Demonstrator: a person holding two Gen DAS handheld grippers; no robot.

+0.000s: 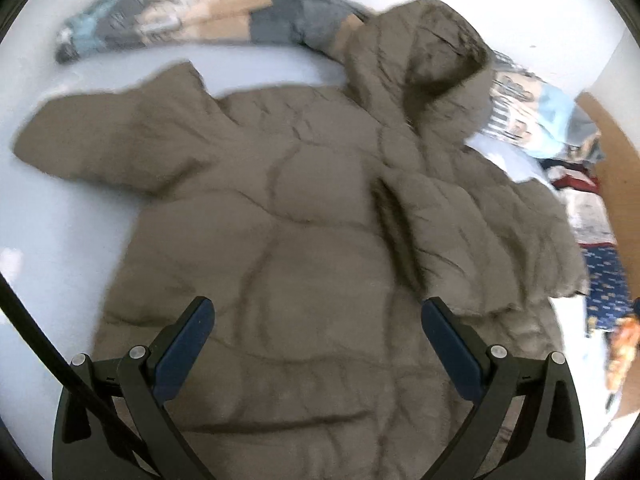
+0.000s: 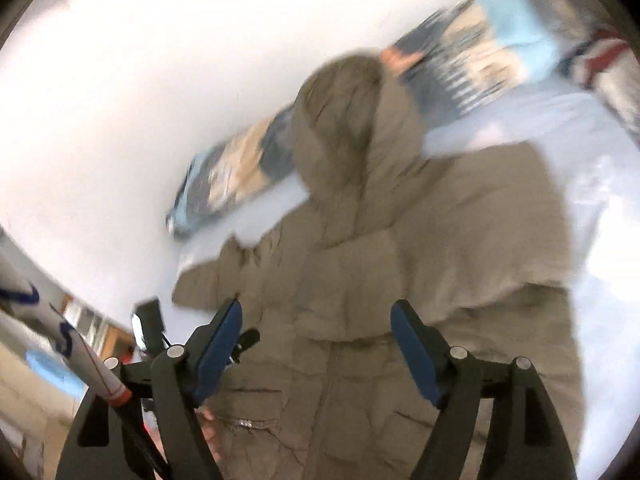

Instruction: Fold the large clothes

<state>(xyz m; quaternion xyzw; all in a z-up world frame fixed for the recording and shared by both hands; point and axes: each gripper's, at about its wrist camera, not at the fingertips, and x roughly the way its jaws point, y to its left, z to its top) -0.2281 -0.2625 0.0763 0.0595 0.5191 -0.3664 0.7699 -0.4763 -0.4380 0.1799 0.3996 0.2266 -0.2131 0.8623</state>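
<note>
Blue-padded black fingers of the left gripper (image 1: 318,330) stand spread apart at the bottom of the left wrist view, released, nothing between them; they hover over the lower body of the taupe quilted hooded puffer jacket (image 1: 312,208).

Right gripper (image 2: 316,334), bottom centre of the right wrist view: fingers likewise spread wide and empty, above the jacket's front panel near its pockets.

Jacket lies flat on the white bed sheet (image 1: 60,220). Long axis runs from both grippers up the frame to the hood (image 1: 424,60) at upper right. One sleeve (image 1: 104,140) sticks out to the left; the other side is already folded over the body.

Judgement: the outstretched sleeve lies nearer the left gripper, so that fold likely falls to it.

Beyond the hood: a blue, grey and beige patterned blanket (image 1: 192,12).
</note>
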